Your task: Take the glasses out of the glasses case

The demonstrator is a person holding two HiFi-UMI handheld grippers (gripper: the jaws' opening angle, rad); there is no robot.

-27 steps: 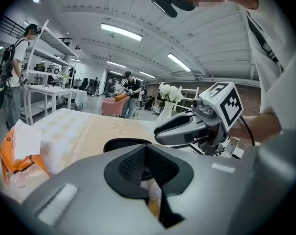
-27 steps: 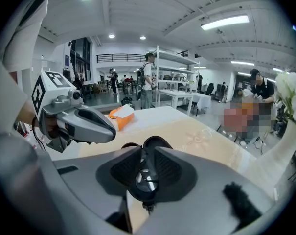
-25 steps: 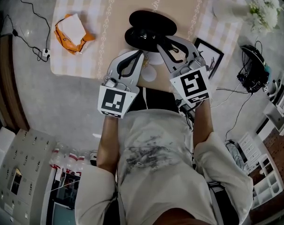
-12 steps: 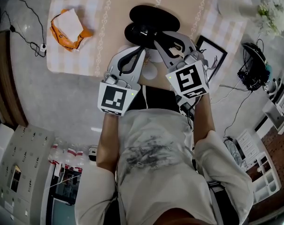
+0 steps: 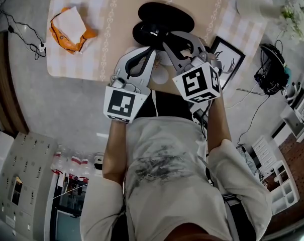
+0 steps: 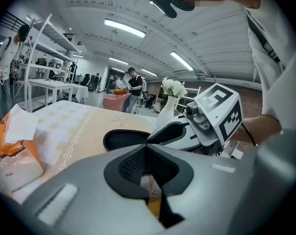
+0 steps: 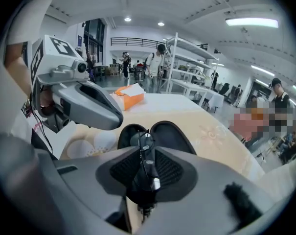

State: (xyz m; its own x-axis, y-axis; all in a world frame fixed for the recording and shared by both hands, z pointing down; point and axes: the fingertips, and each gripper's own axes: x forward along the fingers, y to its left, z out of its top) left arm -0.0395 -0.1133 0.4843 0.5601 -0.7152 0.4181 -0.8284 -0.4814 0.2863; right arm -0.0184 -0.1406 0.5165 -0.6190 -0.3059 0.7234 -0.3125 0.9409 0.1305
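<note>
– Where the right tongs [image 7: 144,153] close their pads, what sits between them?

– The glasses [image 7: 146,168], black and folded. They are pinched upright, with both pads pressed onto them. In the head view the same right tongs [image 5: 167,39] reach over the glasses case [image 5: 167,16].

– And the case itself?

– It is open, with lid and base spread side by side. It lies on the bench [image 5: 91,34] about midway between the left and right edges, nearer the person's edge than the far one. From the right gripper view the glasses case [image 7: 170,133] shows just beyond the tips, both dark halves facing up. The top end of the glasses is seen against it; I cannot tell whether they touch it.

– What about the other hand?

– The left tongs [image 6: 147,148] have their tips brought together with nothing between the pads. Only bench shows through the small gap lower down. In the head view the left tongs [image 5: 152,50] lie just beside the right ones, with their tips near the case's base.

– Anything else on the bench?

– An orange packet [image 5: 71,26] with white paper in it lies toward the left edge, well apart from the case. A picture frame [image 5: 224,54] lies by the near right corner. A vase [image 6: 168,112] of white flowers stands toward the far right corner.
</note>
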